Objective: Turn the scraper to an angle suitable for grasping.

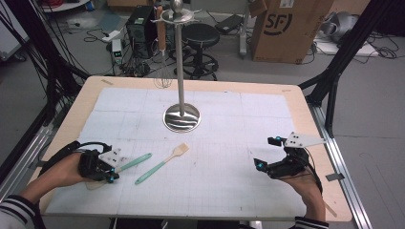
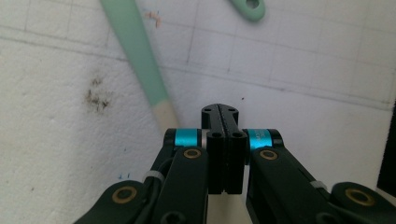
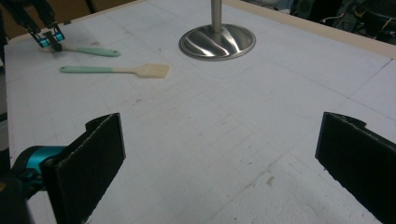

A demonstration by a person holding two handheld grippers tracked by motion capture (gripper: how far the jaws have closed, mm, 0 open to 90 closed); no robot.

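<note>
Two mint-handled wooden utensils lie on the white mat. One is a spatula (image 1: 162, 164) (image 3: 116, 70). The other (image 1: 131, 163) (image 2: 135, 51) runs toward my left gripper (image 1: 112, 177) (image 2: 220, 112), and its pale wooden end passes beneath that gripper. The left jaws are pressed together with nothing between them, tips just above the mat beside the wooden neck. At the right front of the table my right gripper (image 1: 265, 152) (image 3: 219, 135) stands open and holds nothing. From the right gripper view, the left gripper (image 3: 49, 42) sits at the far end of the utensil (image 3: 91, 50).
A steel hanging stand (image 1: 181, 117) (image 3: 217, 42) rises from the mat's far middle, with a whisk (image 1: 163, 78) hanging from its top hook. The wooden table edge (image 1: 305, 119) borders the mat. Boxes, a stool and cables are on the floor beyond.
</note>
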